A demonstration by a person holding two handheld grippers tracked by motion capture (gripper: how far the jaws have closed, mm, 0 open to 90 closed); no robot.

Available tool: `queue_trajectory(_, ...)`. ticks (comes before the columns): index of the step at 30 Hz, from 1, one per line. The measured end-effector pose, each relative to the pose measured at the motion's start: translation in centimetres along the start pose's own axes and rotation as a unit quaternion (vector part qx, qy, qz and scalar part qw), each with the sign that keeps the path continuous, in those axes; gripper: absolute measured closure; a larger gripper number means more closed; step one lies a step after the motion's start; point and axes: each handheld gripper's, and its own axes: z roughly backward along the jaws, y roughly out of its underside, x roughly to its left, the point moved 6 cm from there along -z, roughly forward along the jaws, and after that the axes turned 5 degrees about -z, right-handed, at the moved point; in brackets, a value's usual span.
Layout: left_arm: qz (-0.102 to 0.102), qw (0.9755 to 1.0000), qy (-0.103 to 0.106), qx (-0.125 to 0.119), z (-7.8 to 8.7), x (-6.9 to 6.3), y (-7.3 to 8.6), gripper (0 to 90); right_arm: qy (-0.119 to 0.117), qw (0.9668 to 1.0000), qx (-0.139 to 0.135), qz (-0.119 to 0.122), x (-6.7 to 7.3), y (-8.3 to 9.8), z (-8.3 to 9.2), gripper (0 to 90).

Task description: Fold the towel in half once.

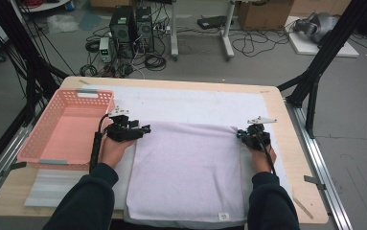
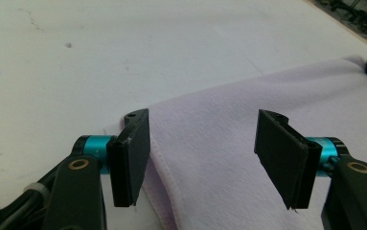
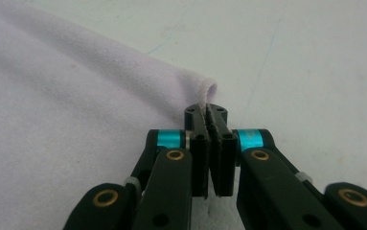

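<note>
Right tool (image 3: 212, 120) is seen clamped on the far right corner of the towel (image 3: 66, 120), a bit of hem being pinched between its pads. Left tool (image 2: 202, 158) is held wide apart over the towel's far left corner (image 2: 162, 124), one jaw at the hem, the other above the cloth; nothing is gripped by it. From both tools the towel (image 1: 186, 172) is spread flat toward the person on a white mat (image 1: 190, 103) covering the counter (image 1: 296, 158). A pink basket (image 1: 63, 129) is placed just left of the left tool (image 1: 145, 129), well apart from the right tool (image 1: 241, 134).
</note>
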Motion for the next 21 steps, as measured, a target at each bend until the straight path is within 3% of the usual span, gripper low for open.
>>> queue_trajectory(2,0.005,0.9999,-0.006,0.008,-0.5,0.6,-0.1,37.4,0.001,1.0,-0.006,0.001,0.0,-0.1,0.1,73.7)
queue_trajectory(3,0.003,0.9999,-0.011,0.008,-0.8,0.9,-0.1,37.2,-0.002,0.9998,-0.017,-0.01,-0.1,-0.3,0.3,67.4)
queue_trajectory(6,0.002,0.9996,-0.023,0.014,-1.8,1.9,-0.4,37.3,-0.02,0.9984,-0.039,-0.037,-0.7,-1.1,0.7,58.6)
queue_trajectory(10,0.006,0.9988,-0.029,0.038,-3.4,2.7,-0.3,38.7,-0.041,0.998,-0.032,-0.037,-0.8,-2.0,-0.2,50.9)
queue_trajectory(13,-0.003,0.9973,-0.03,0.067,-4.3,2.9,0.2,40.6,-0.051,0.9983,-0.004,-0.026,-0.5,-1.9,-1.4,50.1)
queue_trajectory(15,-0.021,0.9968,-0.029,0.071,-4.5,2.7,0.4,45.6,-0.059,0.998,0.012,-0.021,-0.2,-1.6,-2.1,49.3)
queue_trajectory(17,-0.051,0.9951,-0.029,0.079,-4.4,2.6,0.5,51.7,-0.053,0.9985,0.012,-0.007,0.0,-1.7,-2.2,50.4)
queue_trajectory(18,-0.06,0.9946,-0.028,0.08,-4.3,2.6,0.5,59.8,-0.049,0.9987,0.013,0.002,0.0,-1.6,-2.1,53.0)
queue_trajectory(20,-0.05,0.995,-0.014,0.085,-4.1,2.5,0.6,78.7,-0.063,0.9976,0.019,0.023,0.5,-1.7,-2.1,73.6)
queue_trajectory(21,-0.051,0.995,-0.018,0.084,-4.2,2.5,0.5,83.2,-0.069,0.9964,0.021,0.044,0.8,-1.7,-2.1,82.9)
